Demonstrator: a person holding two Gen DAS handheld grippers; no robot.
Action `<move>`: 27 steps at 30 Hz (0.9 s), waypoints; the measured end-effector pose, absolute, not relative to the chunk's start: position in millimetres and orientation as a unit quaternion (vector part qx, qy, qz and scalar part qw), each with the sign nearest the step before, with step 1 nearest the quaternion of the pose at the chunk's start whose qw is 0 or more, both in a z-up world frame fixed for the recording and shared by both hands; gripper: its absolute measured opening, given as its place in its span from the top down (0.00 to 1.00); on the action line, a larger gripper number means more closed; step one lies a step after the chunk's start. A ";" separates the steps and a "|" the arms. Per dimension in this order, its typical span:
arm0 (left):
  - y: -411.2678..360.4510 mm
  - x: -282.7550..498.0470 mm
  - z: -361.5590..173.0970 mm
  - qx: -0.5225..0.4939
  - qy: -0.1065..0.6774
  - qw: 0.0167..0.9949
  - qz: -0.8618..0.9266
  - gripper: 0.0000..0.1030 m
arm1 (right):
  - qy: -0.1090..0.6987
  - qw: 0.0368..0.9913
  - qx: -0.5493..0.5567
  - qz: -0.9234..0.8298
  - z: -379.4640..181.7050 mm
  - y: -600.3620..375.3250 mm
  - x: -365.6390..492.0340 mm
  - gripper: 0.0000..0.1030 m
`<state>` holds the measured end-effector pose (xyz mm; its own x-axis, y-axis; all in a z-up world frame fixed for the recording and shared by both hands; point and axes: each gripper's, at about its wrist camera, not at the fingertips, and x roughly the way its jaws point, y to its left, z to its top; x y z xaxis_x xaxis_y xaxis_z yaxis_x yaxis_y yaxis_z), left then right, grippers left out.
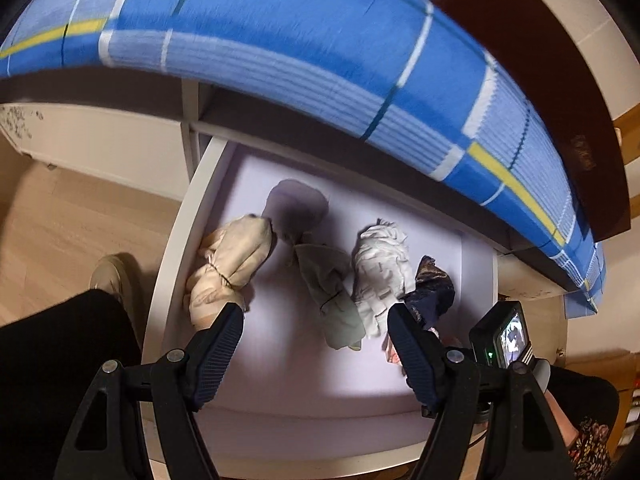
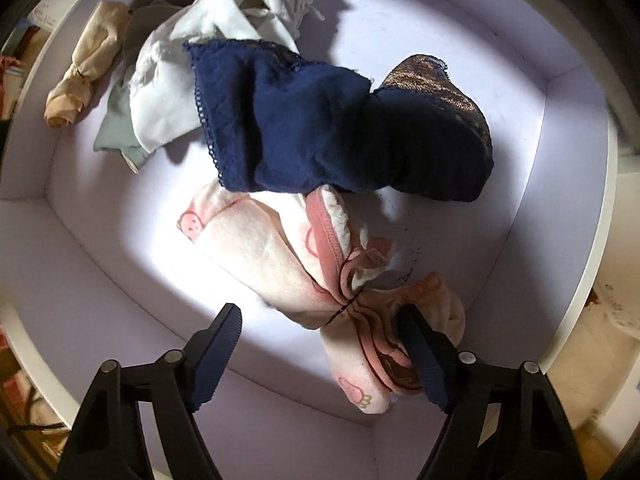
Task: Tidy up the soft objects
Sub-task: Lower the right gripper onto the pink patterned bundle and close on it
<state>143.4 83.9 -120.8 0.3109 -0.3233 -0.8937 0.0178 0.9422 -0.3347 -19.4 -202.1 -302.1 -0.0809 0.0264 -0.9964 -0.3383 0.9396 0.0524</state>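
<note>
**Both of your grippers hang over the open drawer of cloth bundles**

Your left gripper (image 1: 316, 320) stands above the white drawer (image 1: 168, 272) with its jaws wide and nothing between them. Under it, on the pale lilac drawer floor, lie a beige bundle (image 1: 228, 264) tied round the middle, close to the left wall, then a pale green cloth (image 1: 332, 288), a white cloth (image 1: 382, 272) and a dark blue cloth (image 1: 432, 292), side by side and touching. Above the drawer runs a bed with a blue checked sheet (image 1: 280, 40). Your leg in black and a light shoe (image 1: 112, 276) show on the wooden floor at the left.

Your right gripper (image 2: 320, 320) points down into the same drawer. Its jaws are wide apart, and a pink-and-white bundle (image 2: 280, 256), tied with a thin band, lies partly between them. One finger (image 2: 420, 352) touches the bundle's nearer end; the other stands clear on bare floor, so the bundle is not clamped. The dark blue cloth, with lace edging, rests just beyond the bundle, overlapping its far end, with the white cloth behind it and the beige bundle well apart at the far left
</note>
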 end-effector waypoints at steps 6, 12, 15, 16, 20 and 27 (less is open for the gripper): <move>78.0 141.2 -132.8 -0.123 0.592 0.790 -0.103 0.26 | 0.714 0.671 -0.153 0.127 -304.5 -190.9 -36.8 0.42; 73.8 140.6 -145.0 -0.106 0.610 0.779 -0.096 0.26 | 0.735 0.654 -0.106 0.145 -303.4 -191.5 -48.5 0.47; 76.3 141.1 -147.8 -0.111 0.614 0.776 -0.090 0.26 | 0.740 0.653 -0.045 0.157 -301.0 -195.1 -48.8 0.42; 76.9 141.2 -148.2 -0.112 0.615 0.776 -0.089 0.26 | 0.738 0.656 -0.034 0.156 -299.2 -196.8 -47.9 0.39; 78.0 141.5 -150.1 -0.113 0.617 0.774 -0.083 0.26 | 0.717 0.677 -0.047 0.159 -293.2 -192.4 -46.0 0.36; 76.4 141.4 -154.2 -0.105 0.622 0.772 -0.077 0.26 | 0.723 0.665 -0.108 0.155 -320.9 -160.1 -55.3 0.41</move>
<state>141.4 76.4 -154.2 0.2134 -0.2495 -0.9446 -0.0124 0.9661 -0.2580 -55.3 -160.1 -320.9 -0.0930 0.0505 -0.9944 -0.3615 0.9289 0.0809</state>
